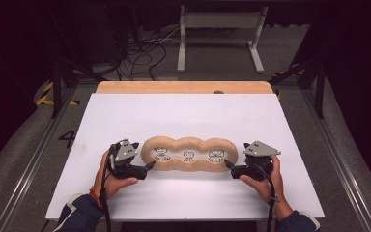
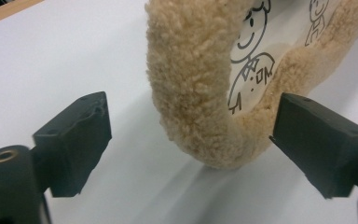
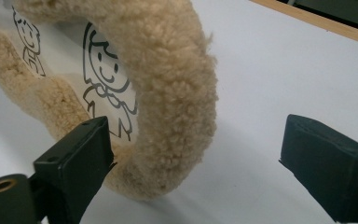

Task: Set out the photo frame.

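White worktop (image 1: 125, 116) carries the fleecy frame (image 1: 189, 143) mid-table. I have both grippers, left (image 1: 150, 165) and right (image 1: 228, 164), fingers wide open around its ends, holding nothing; closing unevenly could twist it.

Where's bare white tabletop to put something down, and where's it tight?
Free: the white tabletop between the tan fleecy three-lobed mat and the wooden far edge, plus the near strip between both forearms. Crowded: both mat ends, with the left gripper and right gripper open there.
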`<state>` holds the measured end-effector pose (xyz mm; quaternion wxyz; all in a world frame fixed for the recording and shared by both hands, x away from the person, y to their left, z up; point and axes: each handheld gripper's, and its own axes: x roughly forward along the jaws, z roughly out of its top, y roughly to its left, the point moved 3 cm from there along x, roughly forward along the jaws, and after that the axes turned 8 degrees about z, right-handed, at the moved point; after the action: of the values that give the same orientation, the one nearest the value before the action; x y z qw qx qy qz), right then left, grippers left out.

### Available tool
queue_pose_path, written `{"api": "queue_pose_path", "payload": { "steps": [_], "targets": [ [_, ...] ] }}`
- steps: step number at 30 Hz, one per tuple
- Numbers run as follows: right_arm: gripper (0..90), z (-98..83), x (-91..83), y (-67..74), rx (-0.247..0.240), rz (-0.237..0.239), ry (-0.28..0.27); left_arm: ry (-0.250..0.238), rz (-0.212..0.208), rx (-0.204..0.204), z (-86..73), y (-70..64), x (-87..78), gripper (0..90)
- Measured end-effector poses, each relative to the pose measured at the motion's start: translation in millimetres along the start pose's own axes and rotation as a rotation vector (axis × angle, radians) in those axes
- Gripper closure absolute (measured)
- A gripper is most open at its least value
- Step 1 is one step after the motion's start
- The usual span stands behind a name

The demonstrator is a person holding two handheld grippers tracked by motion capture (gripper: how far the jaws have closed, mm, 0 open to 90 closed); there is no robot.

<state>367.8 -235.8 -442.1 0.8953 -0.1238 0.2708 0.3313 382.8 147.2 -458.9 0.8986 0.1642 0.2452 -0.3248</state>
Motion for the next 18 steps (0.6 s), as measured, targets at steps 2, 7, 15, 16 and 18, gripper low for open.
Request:
{"api": "queue_pose_path", "payload": {
  "steps": [2,7,15,16,18],
  "targets": [
    [6.7,-0.6,0.5,-0.3,0.004,0.005,-0.002,-0.007,-0.013,0.012,0.2,-0.5,-0.9,6.1],
    [6.3,-1.3,1.0,-0.9,0.003,0.014,-0.008,-0.004,0.0,0.038,-0.2,-1.2,-0.3,5.3],
    [10.4,0.8,0.7,3.0,-0.015,0.052,-0.015,0.01,0.016,0.066,-1.3,-2.4,-1.1,6.0],
    [11.0,0.9,0.9,3.6,-0.021,0.049,-0.012,0.008,0.015,0.069,-1.4,-2.5,-1.3,6.1],
    [11.3,1.1,1.2,4.8,-0.033,0.054,-0.007,0.005,0.018,0.075,-1.8,-2.5,-2.8,6.2]
  ]
}}
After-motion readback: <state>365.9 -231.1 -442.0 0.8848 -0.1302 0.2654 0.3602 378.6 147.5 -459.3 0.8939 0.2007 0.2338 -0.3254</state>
